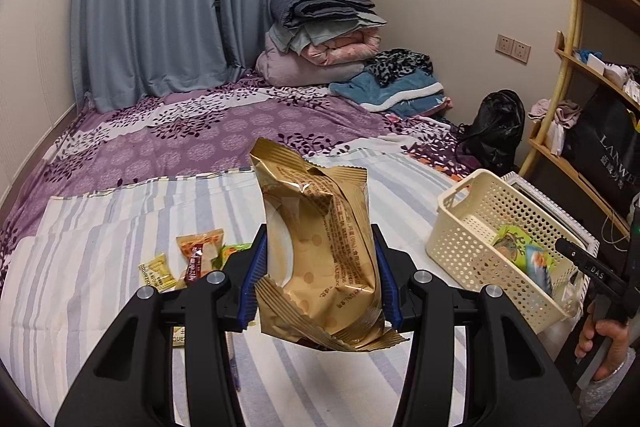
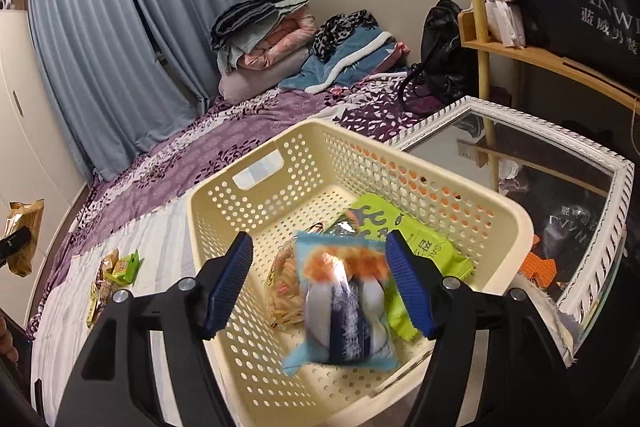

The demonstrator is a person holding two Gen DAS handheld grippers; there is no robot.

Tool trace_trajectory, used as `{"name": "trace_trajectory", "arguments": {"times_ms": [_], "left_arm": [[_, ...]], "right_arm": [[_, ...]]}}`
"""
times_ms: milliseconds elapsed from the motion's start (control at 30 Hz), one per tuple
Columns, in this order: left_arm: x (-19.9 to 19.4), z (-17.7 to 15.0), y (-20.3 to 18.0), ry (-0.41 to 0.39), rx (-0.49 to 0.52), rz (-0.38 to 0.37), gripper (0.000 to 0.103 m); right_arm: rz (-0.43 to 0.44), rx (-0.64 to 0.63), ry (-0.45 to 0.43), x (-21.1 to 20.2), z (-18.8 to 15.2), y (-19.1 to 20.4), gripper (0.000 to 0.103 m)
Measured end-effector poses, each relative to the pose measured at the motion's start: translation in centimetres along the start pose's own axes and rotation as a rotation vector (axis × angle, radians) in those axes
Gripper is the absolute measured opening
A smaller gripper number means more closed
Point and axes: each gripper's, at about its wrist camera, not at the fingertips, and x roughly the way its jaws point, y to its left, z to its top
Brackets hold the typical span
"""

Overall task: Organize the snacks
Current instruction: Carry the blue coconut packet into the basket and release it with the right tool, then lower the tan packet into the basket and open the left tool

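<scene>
Right of the left tool (image 1: 318,275) (pinching an upright gold snack bag (image 1: 320,247)) sits the basket (image 1: 452,247), nearer the spread right tool (image 2: 320,283).

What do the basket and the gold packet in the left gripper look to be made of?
Basket: cream moulded plastic by the look, matte, with rows of punched round holes and a cut-out handle slot. Gold packet: thin metallic film or foil laminate, probably, glossy; it creases sharply, catches glare and has crimped serrated end seals. It is clamped in the left gripper.
</scene>
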Motion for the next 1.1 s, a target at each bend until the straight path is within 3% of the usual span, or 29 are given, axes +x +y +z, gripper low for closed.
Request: {"name": "trace_trajectory", "arguments": {"times_ms": [333, 1100], "left_arm": [[0.9, 1.0, -3.6, 0.012, 0.050, -0.059, 0.049], [8.7, 3.6, -19.6, 0.089, 0.258, -0.309, 0.049]], "right_arm": [[0.000, 0.024, -0.053, -1.0, 0.4, -1.0, 0.069], [0.003, 0.028, -0.093, -1.7, 0.5, -2.5, 0.073]]}}
